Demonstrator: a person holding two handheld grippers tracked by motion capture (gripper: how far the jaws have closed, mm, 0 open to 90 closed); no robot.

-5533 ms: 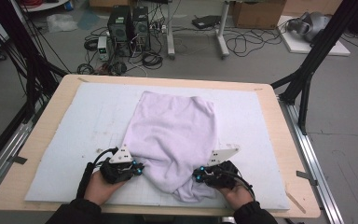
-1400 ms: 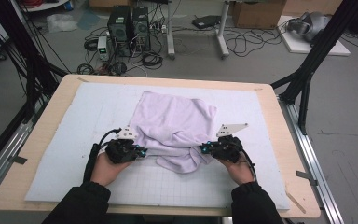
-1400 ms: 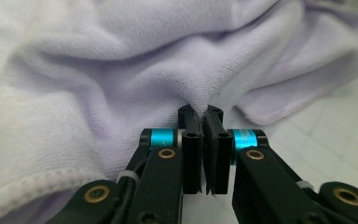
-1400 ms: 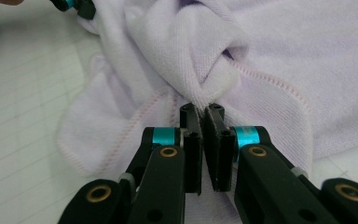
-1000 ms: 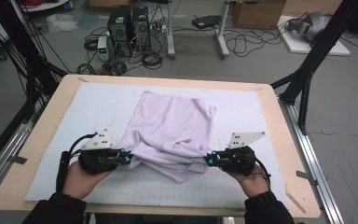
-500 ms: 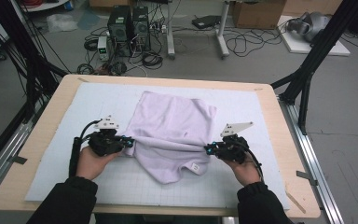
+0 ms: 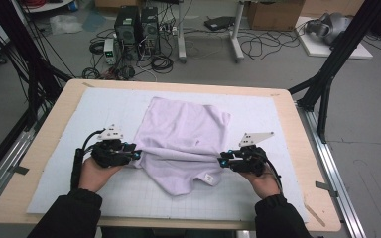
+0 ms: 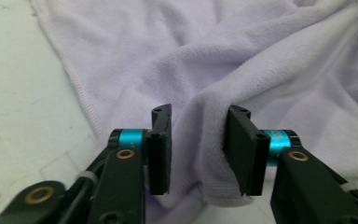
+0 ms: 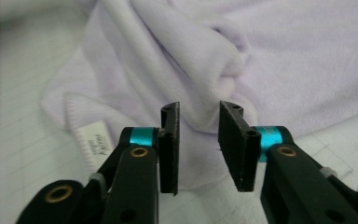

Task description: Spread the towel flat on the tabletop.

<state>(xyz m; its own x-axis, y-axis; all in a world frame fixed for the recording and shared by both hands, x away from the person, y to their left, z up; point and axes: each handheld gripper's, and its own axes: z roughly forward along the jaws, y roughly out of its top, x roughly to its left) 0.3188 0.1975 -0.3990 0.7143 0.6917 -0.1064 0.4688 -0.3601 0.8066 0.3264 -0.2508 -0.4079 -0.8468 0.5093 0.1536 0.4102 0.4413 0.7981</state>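
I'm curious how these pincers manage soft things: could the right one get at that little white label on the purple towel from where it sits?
Probably yes. The label lies face up beside the right gripper, with nothing covering it; the fingers stand apart around a towel fold.

- The lavender towel (image 7: 183, 144) was flat with its near hem by the bench's front edge; now that hem is bunched into a ridge farther back.
- The left gripper (image 7: 135, 155) and right gripper (image 7: 222, 160) have moved back and apart.
- The towel's label corner (image 7: 208, 178) now lies exposed.
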